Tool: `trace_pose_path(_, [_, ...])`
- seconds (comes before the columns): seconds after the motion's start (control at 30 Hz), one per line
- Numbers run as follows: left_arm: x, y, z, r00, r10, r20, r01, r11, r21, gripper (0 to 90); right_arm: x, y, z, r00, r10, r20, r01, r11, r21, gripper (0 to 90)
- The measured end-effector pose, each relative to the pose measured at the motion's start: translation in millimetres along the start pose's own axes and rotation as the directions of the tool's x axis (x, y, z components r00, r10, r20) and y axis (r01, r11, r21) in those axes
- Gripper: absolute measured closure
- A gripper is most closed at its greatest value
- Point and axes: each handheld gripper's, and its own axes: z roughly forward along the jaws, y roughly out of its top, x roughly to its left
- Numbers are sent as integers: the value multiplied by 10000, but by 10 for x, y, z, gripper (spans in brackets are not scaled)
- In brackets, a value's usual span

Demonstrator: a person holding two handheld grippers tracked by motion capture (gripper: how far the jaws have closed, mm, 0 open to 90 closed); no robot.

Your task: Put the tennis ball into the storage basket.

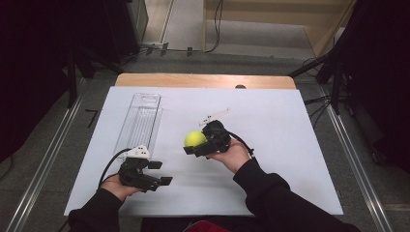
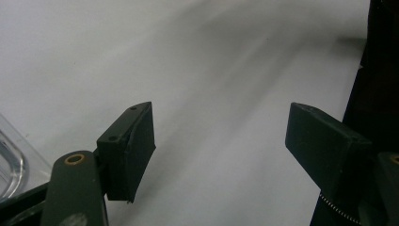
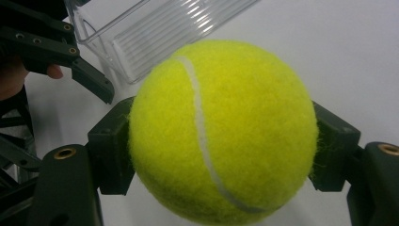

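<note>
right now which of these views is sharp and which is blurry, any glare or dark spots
Right gripper view: the tennis ball is sharp, its fuzz and seam clear, with glints on the clear container. Left gripper view: the white table looks soft and streaked with broad shadows. High view: the sheet is evenly lit, the surroundings very dark, and the right gripper casts little shadow.

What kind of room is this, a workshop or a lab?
Probably a lab recording setup: a white table on a carpeted floor, black equipment stands with trailing cables, and a person's hand-held right tool gripping a tennis ball.
</note>
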Motion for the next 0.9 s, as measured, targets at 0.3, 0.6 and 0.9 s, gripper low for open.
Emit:
trace_pose_path(0.3, [2,-2,-8,10000,-18,-6,18,10000,19,252,54,125,65,9999,-113,-99,112,9999,-120,232])
trace_pose_path(0.6, [1,-1,-8,10000,-7,-2,7,10000,4,252,60,210,133,10000,-29,-54,28,9997,-254,232])
trace_pose_path(0.9, [-3,1,-9,10000,27,13,-27,10000,-22,252,73,302,176,9999,72,-149,-77,9993,-375,232])
